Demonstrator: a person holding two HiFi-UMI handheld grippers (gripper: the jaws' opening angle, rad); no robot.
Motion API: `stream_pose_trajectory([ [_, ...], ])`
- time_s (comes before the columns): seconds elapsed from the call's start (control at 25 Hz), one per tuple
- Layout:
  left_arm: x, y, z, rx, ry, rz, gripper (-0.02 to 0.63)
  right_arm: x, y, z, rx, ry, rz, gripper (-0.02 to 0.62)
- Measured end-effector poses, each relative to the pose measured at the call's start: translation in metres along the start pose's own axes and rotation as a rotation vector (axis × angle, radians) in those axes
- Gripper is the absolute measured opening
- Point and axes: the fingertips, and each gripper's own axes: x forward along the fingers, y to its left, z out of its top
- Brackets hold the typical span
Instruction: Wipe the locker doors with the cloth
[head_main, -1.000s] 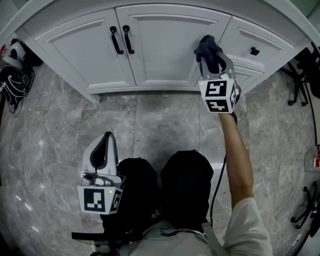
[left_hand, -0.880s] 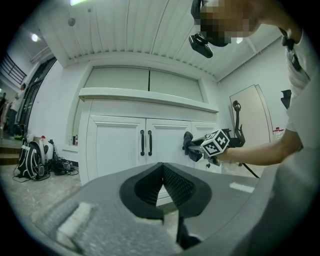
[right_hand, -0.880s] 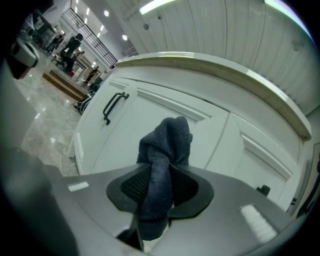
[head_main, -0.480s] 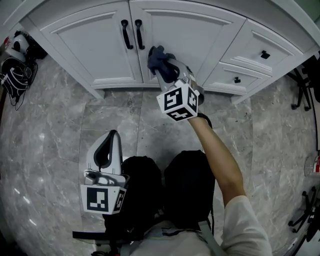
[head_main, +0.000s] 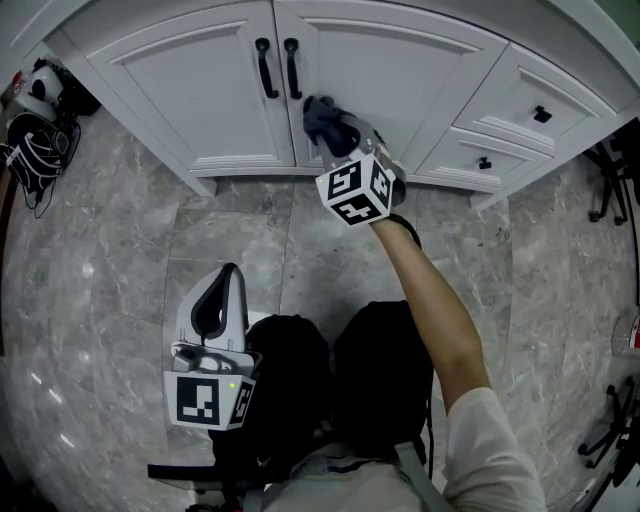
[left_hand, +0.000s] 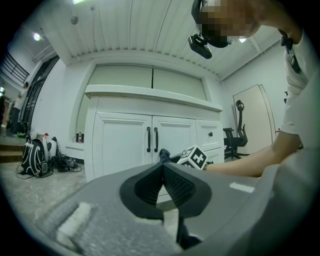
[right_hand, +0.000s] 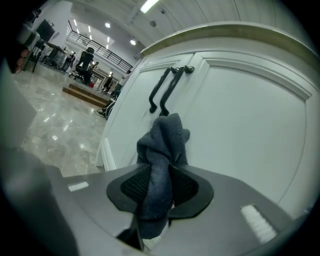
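Observation:
A dark blue cloth (head_main: 322, 118) is pressed against the right white door (head_main: 410, 70), just right of the two black handles (head_main: 291, 66). My right gripper (head_main: 336, 138) is shut on the cloth. In the right gripper view the cloth (right_hand: 165, 137) bunches up between the pads, close to the door panel (right_hand: 250, 130) and below the handles (right_hand: 162, 92). The left door (head_main: 190, 80) is bare. My left gripper (head_main: 226, 282) hangs low over the floor beside the person's knee, well back from the doors. Its jaws (left_hand: 163, 167) are shut, with nothing between them.
White drawers (head_main: 500, 140) with small black knobs sit right of the doors. A backpack and cables (head_main: 30, 140) lie on the grey marble floor at the far left. Office chair legs (head_main: 610, 180) stand at the right edge. The person's dark-trousered knees (head_main: 340, 370) fill the lower middle.
My right gripper has swept the cloth leftward across the right door, from beside the drawers to near the handles. The left gripper has stayed where it was.

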Motion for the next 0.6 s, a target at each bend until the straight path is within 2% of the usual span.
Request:
stream_pose_trajectory([
  [0.24, 0.003, -0.003, 0.002, 0.006, 0.001, -0.005, 0.002, -0.022, -0.033, -0.029, 0.022, 0.045, -0.053, 0.106],
  [0.6, 0.008, -0.018, 0.003, 0.016, 0.003, -0.029, 0.002, -0.07, -0.1, -0.075, 0.07, 0.108, -0.191, 0.107],
])
